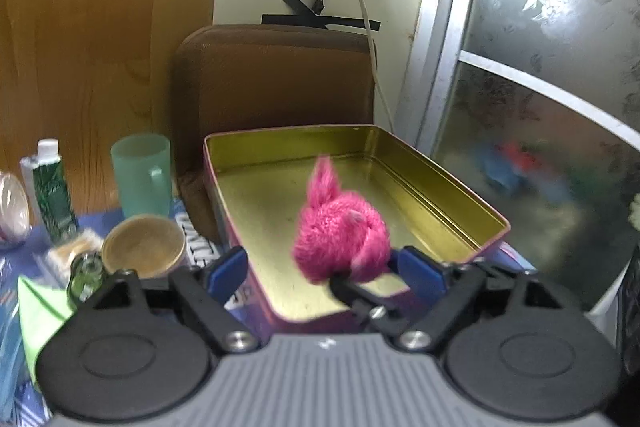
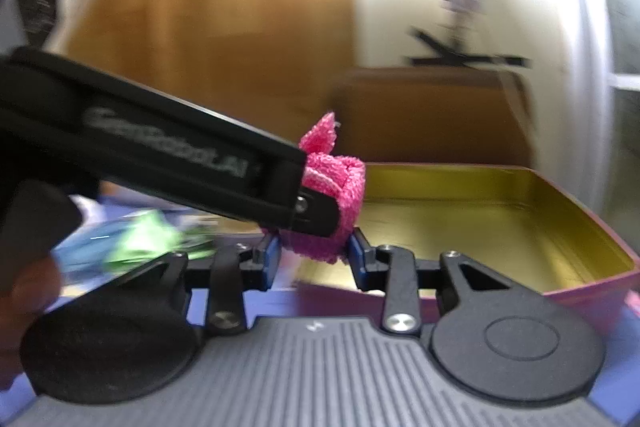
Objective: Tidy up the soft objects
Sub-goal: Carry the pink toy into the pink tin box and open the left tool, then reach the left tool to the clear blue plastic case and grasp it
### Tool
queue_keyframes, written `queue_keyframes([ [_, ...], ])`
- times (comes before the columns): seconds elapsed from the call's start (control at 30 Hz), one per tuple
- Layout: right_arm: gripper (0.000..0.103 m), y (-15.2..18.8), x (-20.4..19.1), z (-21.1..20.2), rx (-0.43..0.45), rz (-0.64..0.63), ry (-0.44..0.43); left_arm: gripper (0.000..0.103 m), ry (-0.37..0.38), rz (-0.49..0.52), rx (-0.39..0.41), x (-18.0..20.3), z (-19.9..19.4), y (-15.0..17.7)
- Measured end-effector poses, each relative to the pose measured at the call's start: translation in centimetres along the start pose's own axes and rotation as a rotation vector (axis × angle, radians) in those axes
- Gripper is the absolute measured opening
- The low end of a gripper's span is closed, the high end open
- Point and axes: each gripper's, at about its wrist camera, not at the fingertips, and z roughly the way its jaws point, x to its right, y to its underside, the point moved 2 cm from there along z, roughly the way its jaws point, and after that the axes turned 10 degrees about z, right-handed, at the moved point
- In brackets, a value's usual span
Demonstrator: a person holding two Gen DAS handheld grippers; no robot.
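A fluffy pink plush toy [image 1: 340,235] with one ear up hangs over the near edge of an open tin [image 1: 460,183] that is gold inside and pink outside. In the right wrist view, the toy [image 2: 332,187] sits between the blue pads of my right gripper [image 2: 315,259], which press its lower sides. My left gripper [image 1: 324,269] stands wide open around the toy, which lies nearer its right pad. One black left finger [image 2: 312,215] reaches in from the left against the toy. A black right fingertip [image 1: 356,293] shows under the toy. The tin [image 2: 560,199] holds nothing else.
Left of the tin stand a green cup [image 1: 140,175], a brown paper bowl [image 1: 142,245], a toothpaste tube [image 1: 50,187] and a green paper [image 1: 40,311]. A brown chair back [image 1: 272,79] rises behind the tin. A wooden cabinet [image 1: 80,27] and a frosted glass door [image 1: 540,87] flank it.
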Motion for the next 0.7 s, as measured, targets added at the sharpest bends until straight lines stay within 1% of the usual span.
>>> queue_keyframes([
  [0.03, 0.050, -0.2, 0.9, 0.3, -0.007, 0.020, 0.043, 0.086, -0.003, -0.001, -0.003, 0.1, -0.1, 0.2],
  [0.07, 0.053, -0.3, 1.9, 0.3, -0.001, 0.044, 0.067, 0.086, 0.002, -0.007, 0.001, -0.1, -0.5, 0.7],
  [0.13, 0.053, -0.3, 2.9, -0.4, 0.020, 0.082, 0.070, 0.086, -0.001, -0.020, 0.021, -0.8, -1.8, 1.9],
  [0.2, 0.054, 0.2, 3.0, -1.0, 0.030, 0.096, 0.057, 0.087, -0.019, -0.037, 0.037, -2.0, -3.4, 3.1],
  [0.3, 0.053, 1.1, 1.6, -1.5, 0.046, 0.103, 0.001, 0.087, -0.057, -0.084, 0.073, -5.2, -7.0, 5.5],
  [0.37, 0.052, 1.1, 0.2, -1.0, 0.039, 0.088, -0.049, 0.087, -0.141, -0.122, 0.098, -8.0, -9.7, 7.5],
  [0.4, 0.051, 1.0, -0.6, -0.6, 0.028, 0.082, -0.090, 0.087, -0.189, -0.139, 0.099, -9.4, -10.7, 8.3],
  [0.47, 0.045, 1.2, -3.1, 0.0, -0.027, 0.045, -0.184, 0.086, -0.288, -0.199, 0.087, -12.4, -12.7, 10.4],
  [0.53, 0.044, 1.7, -6.1, 0.8, -0.090, 0.008, -0.271, 0.086, -0.351, -0.267, 0.074, -15.2, -14.3, 12.2],
  [0.57, 0.044, 2.0, -7.5, 1.5, -0.137, 0.017, -0.325, 0.086, -0.377, -0.309, 0.070, -16.7, -15.0, 13.1],
  [0.63, 0.044, 2.5, -10.2, 3.4, -0.276, 0.096, -0.450, 0.086, -0.398, -0.405, 0.069, -19.3, -16.4, 14.8],
  [0.7, 0.045, 3.2, -12.8, 5.4, -0.392, 0.194, -0.523, 0.086, -0.388, -0.501, 0.086, -21.5, -17.9, 16.5],
])
